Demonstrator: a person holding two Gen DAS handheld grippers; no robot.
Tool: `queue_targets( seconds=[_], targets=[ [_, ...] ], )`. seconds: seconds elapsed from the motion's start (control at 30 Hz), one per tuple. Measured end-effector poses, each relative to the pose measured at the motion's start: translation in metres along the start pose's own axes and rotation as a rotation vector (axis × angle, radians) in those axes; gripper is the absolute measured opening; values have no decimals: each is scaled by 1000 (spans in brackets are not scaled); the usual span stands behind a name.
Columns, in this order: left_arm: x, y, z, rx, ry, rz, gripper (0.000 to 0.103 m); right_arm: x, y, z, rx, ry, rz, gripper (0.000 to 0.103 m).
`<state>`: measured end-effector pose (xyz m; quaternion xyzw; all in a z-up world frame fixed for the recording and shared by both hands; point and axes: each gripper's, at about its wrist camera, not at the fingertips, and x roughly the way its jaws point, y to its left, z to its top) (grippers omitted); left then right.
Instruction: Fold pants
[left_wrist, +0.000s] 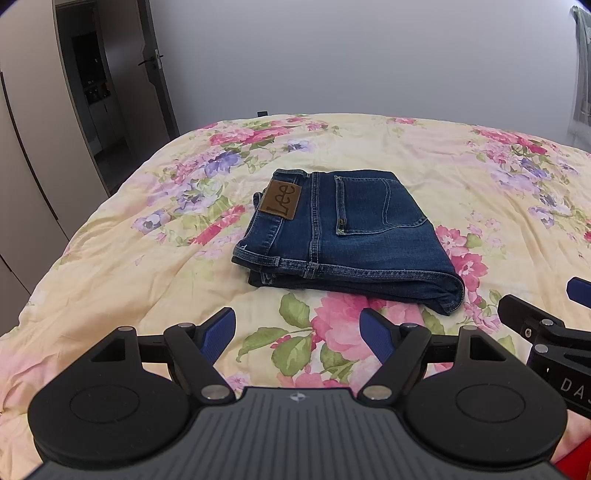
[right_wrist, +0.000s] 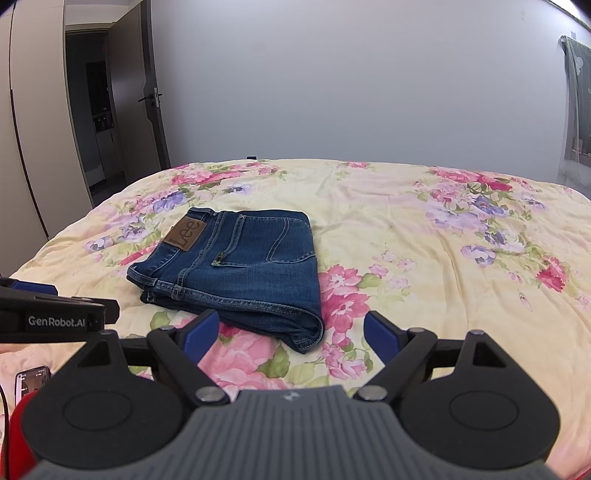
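Bedroom, plain grey wall (left_wrist: 351, 55) behind. Bed (left_wrist: 110, 266) covered by a pale yellow floral spread with pink and purple blooms, lightly creased. Open doorway (left_wrist: 92, 81) at far left, dark beyond; door with a lever handle (left_wrist: 149, 62) stands beside it. Pale wardrobe panels (right_wrist: 33, 147) along the left edge. Greenish curtain (right_wrist: 576, 110) at far right.

Jeans (left_wrist: 343, 236): dark blue denim, folded into a compact stack, lying flat on the spread toward the middle of the bed. Waistband on the left side, brown leather "Lee" patch (left_wrist: 281, 200) facing up, back pocket (left_wrist: 373, 203) uppermost. Rounded fold edge at the near right corner; layers visible along the near edge. Nothing touches the jeans.

Left gripper (left_wrist: 297, 334): low over the spread, just short of the stack's near edge. Jaws wide, blue pads (left_wrist: 221, 332) well apart, nothing between them but floral cloth.

Right gripper (right_wrist: 291, 332): same posture, near the folded corner of the jeans, not in contact. Jaws wide, holding nothing. In the left wrist view its body shows at the right margin (left_wrist: 543, 332); in the right wrist view the left unit shows at the left margin, marked "GenRobot.AI".

Phone (right_wrist: 31, 380) with lit screen at lower left of the right wrist view, partly hidden behind the gripper body. Red fabric (right_wrist: 18, 443) at the bottom left corner there; cannot tell what it belongs to.
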<state>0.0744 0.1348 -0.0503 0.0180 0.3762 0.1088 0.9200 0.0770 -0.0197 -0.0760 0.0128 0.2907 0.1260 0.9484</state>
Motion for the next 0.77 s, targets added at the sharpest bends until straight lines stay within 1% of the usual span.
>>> queue_targets(
  seconds=[0.77],
  targets=[
    [-3,-2,0,13,-14,12,89,1,1,-3,1,5,0,82]
  ],
)
